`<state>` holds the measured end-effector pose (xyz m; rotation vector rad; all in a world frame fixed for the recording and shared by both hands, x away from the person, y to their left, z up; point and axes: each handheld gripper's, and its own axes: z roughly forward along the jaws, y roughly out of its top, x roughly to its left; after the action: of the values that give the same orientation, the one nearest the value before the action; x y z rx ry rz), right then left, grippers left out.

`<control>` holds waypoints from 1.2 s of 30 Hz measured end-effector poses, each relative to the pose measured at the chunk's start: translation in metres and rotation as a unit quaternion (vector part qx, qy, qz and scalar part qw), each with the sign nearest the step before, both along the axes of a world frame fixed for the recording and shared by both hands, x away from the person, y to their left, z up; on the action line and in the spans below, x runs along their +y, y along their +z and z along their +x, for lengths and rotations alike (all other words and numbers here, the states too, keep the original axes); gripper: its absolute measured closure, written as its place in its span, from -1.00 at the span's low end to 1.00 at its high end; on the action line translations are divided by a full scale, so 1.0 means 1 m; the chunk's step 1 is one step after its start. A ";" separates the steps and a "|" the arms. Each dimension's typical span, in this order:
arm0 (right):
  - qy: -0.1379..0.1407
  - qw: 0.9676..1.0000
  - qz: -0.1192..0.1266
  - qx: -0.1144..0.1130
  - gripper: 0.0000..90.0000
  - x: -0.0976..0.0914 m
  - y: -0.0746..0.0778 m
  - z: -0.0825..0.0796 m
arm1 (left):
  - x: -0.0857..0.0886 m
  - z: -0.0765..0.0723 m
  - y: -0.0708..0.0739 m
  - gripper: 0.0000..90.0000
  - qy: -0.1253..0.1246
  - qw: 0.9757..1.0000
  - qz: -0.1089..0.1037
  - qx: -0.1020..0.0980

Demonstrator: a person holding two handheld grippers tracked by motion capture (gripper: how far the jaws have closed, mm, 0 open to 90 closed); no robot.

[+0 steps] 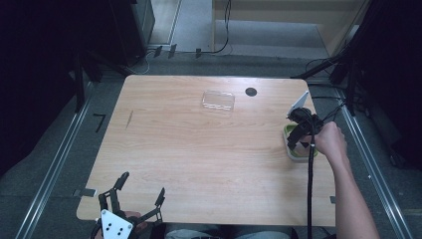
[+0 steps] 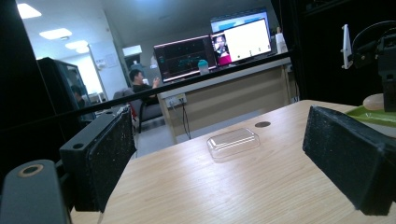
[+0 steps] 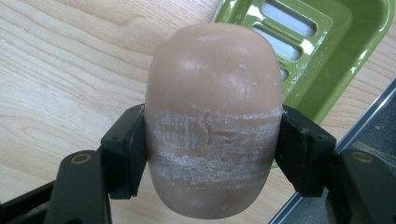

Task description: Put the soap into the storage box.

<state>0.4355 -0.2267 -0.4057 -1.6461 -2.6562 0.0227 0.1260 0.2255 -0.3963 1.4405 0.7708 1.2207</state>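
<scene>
The right gripper (image 3: pixel 212 154) is clamped on a soap (image 3: pixel 212 116), one black jaw pressed against each flank just below the bar's middle. In the high view this gripper (image 1: pixel 300 135) sits over the green dish (image 1: pixel 288 130) at the table's (image 1: pixel 199 164) right edge. In the right gripper view the soap is in the jaws with the dish (image 3: pixel 327 60) behind and to one side of it, so it looks lifted rather than resting, though whether its underside clears the table cannot be told.

Probably the step is carrying the soap to or from the dish. To do it well, keep the squeeze steady and gentle: soap is slick and rounded, so it could squirt out under too much pressure, and the grip is low, so the top-heavy end may tip. Move slowly and keep it level.

The soap is a smooth, pinkish-tan oval, glossy on top, with a dry whitish band scuffed and cracked across the middle where the jaws bite. The dish has slotted drain holes and whitish residue.

The left gripper (image 1: pixel 133 199) idles at the near left table edge, jaws spread wide and holding nothing. A clear lid (image 1: pixel 218 101) lies well apart at the far side.
</scene>
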 end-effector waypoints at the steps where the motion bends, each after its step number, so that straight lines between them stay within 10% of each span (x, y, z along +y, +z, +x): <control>1: 0.000 1.000 0.000 0.000 -0.25 0.000 0.000 0.001 | 0.000 0.000 0.000 -0.78 0.000 1.000 0.000 0.000; 36: -0.064 0.998 0.009 -0.010 -0.26 -0.018 -0.012 0.029 | 0.000 0.000 0.000 -0.78 0.001 1.000 -0.001 0.000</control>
<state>0.4641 -0.2446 -0.4176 -1.8156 -2.5520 -0.0203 0.1261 0.2256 -0.3963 1.4397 0.7733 1.2210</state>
